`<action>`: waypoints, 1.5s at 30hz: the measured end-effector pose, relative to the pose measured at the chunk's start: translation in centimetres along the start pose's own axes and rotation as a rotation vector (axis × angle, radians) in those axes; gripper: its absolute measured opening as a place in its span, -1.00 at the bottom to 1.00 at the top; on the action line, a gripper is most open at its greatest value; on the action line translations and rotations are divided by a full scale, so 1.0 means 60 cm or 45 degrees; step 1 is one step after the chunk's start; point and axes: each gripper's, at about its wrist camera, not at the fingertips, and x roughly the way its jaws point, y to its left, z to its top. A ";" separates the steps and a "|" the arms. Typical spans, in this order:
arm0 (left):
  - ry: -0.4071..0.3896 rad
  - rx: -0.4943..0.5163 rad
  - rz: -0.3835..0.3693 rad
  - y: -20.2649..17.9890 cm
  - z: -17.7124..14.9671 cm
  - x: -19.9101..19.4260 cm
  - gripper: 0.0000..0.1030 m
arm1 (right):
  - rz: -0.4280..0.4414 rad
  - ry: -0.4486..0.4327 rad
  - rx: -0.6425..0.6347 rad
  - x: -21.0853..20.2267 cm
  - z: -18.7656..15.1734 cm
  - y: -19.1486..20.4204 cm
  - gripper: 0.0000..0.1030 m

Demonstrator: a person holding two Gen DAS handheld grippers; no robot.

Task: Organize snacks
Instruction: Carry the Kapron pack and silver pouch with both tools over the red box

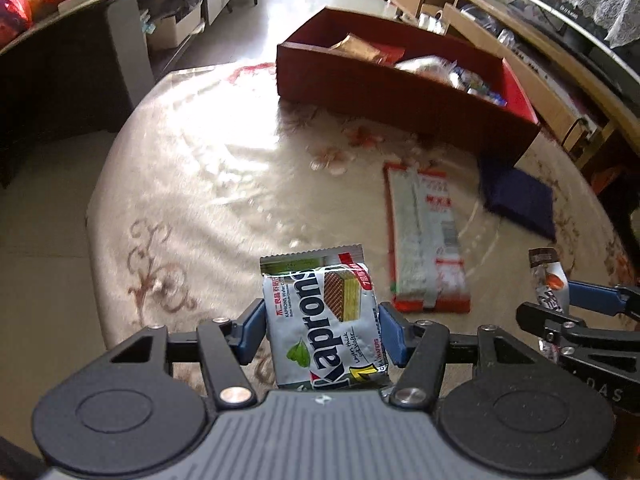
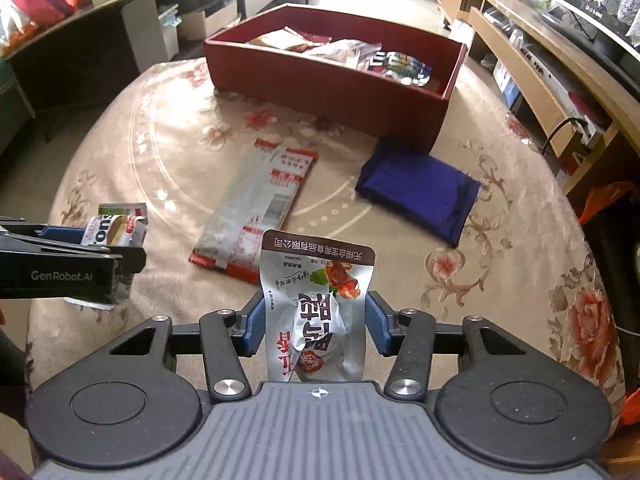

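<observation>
Your left gripper (image 1: 322,328) clamps the wafers (image 1: 324,320), your right gripper (image 2: 316,322) pinches the pouch (image 2: 316,312); both lifted, likely for the box (image 2: 320,84).

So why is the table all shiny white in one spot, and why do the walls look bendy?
Left wrist view: window light glares off the glossy tablecloth, and the blue pouch looks blurred. Right wrist view: the fisheye lens curves the TV cabinet; the red box stays sharp.

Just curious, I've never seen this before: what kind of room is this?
Probably a home living room: a round table with a floral cloth, a long low TV cabinet along the wall, and a red box of snacks.
</observation>
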 end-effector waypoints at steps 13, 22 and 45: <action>-0.122 0.026 -0.040 -0.018 0.073 -0.015 0.14 | -0.042 -0.115 0.068 -0.012 0.050 -0.006 0.14; -0.154 0.033 -0.064 -0.029 0.114 -0.008 0.14 | -0.093 -0.181 0.113 -0.013 0.078 -0.024 0.14; -0.246 0.068 -0.078 -0.079 0.230 0.012 0.14 | -0.143 -0.327 0.226 -0.003 0.173 -0.074 0.14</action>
